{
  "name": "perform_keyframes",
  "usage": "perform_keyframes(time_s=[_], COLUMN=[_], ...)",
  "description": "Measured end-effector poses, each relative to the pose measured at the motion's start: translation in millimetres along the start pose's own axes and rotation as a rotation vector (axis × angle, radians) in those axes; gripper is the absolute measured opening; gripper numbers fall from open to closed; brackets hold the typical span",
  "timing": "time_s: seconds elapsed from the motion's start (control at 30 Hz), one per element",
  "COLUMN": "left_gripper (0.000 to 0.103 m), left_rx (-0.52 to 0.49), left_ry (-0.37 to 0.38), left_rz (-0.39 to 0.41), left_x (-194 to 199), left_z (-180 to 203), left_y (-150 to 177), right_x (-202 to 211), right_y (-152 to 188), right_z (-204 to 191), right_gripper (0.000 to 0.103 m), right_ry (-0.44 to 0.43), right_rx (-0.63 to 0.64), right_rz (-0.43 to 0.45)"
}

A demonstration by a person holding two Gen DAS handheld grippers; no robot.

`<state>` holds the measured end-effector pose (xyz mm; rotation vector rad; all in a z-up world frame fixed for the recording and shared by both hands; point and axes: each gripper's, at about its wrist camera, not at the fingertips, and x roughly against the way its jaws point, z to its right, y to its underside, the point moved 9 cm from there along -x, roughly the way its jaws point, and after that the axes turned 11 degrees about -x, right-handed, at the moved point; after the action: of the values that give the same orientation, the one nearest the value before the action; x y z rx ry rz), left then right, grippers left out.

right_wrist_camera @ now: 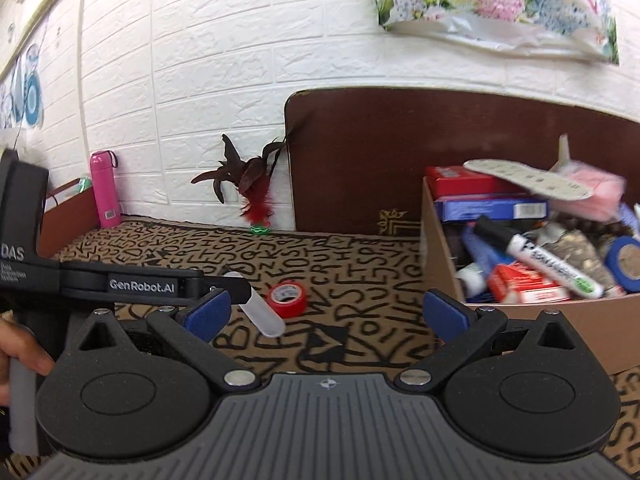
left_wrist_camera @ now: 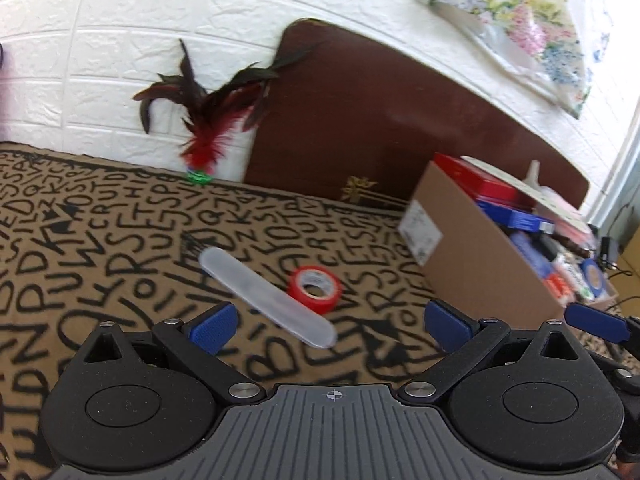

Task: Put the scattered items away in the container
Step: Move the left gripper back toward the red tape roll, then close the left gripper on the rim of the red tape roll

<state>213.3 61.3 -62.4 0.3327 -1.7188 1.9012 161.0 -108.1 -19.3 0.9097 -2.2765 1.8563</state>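
A translucent oblong case point(left_wrist_camera: 268, 298) lies on the letter-print cloth just ahead of my open left gripper point(left_wrist_camera: 330, 326), its near end between the blue pads point(left_wrist_camera: 214, 328) without touching them. A red tape roll point(left_wrist_camera: 316, 290) rests right behind the case. A red feather shuttlecock point(left_wrist_camera: 206, 140) stands by the wall. The cardboard box point(left_wrist_camera: 480, 272), full of items, sits to the right. My right gripper point(right_wrist_camera: 326, 316) is open and holds nothing, with the case point(right_wrist_camera: 262, 310) and tape roll point(right_wrist_camera: 288, 299) ahead to its left and the box point(right_wrist_camera: 440, 256) to its right.
A brown board point(right_wrist_camera: 400, 160) leans on the white brick wall behind the box. A pink bottle point(right_wrist_camera: 103, 190) stands at the far left. The left device's black housing point(right_wrist_camera: 140, 286) crosses the right wrist view, and a hand point(right_wrist_camera: 24, 350) holds it. A floral bag point(right_wrist_camera: 500, 4) hangs above.
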Motion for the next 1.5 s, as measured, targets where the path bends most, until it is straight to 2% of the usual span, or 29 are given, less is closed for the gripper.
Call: perform_keyframes(time_s=[0.2, 0.33, 0.4, 0.5, 0.6, 0.67, 0.73, 0.8, 0.97, 1.03, 1.17, 1.27, 1.5], left_gripper=[0.103, 0.098, 0.097, 0.089, 0.081, 0.073, 0.054, 0.046, 0.042, 0.035, 0.031, 0.031, 0.03], left_rx=[-0.001, 0.009, -0.01, -0.057, -0.081, -0.098, -0.114, -0.117, -0.137, -0.134, -0.153, -0.137, -0.121], left_ry=[-0.025, 0.01, 0.024, 0.045, 0.068, 0.078, 0.09, 0.105, 0.12, 0.139, 0.151, 0.165, 0.19], left_rz=[-0.009, -0.024, -0.031, -0.066, -0.105, -0.12, -0.14, -0.162, -0.178, -0.192, -0.205, -0.214, -0.2], left_x=[-17, -32, -41, -60, -76, -83, -89, -94, -103, -106, -111, -115, -119], left_z=[-27, -36, -34, -30, -28, -28, -29, -31, -32, -31, -29, -32, -35], left_y=[-9, -17, -20, -20, -17, -15, -11, -7, -3, -3, 0, 4, 6], right_x=[-30, -51, -63, -81, -98, -109, -118, -126, -140, -145, -154, -161, -175], right_y=[3, 6, 8, 10, 12, 14, 15, 16, 18, 18, 18, 19, 23], right_z=[0, 4, 5, 4, 5, 6, 8, 12, 17, 16, 10, 5, 2], right_gripper=[0.102, 0.1, 0.098, 0.095, 0.088, 0.08, 0.073, 0.069, 0.057, 0.053, 0.045, 0.035, 0.024], right_ry=[0.036, 0.071, 0.079, 0.092, 0.091, 0.087, 0.087, 0.093, 0.07, 0.056, 0.024, 0.014, -0.02], right_rx=[-0.057, -0.078, -0.078, -0.072, -0.084, -0.1, -0.115, -0.129, -0.193, -0.199, -0.199, -0.195, -0.221], right_rz=[-0.044, -0.074, -0.091, -0.108, -0.124, -0.139, -0.15, -0.158, -0.176, -0.181, -0.195, -0.207, -0.239])
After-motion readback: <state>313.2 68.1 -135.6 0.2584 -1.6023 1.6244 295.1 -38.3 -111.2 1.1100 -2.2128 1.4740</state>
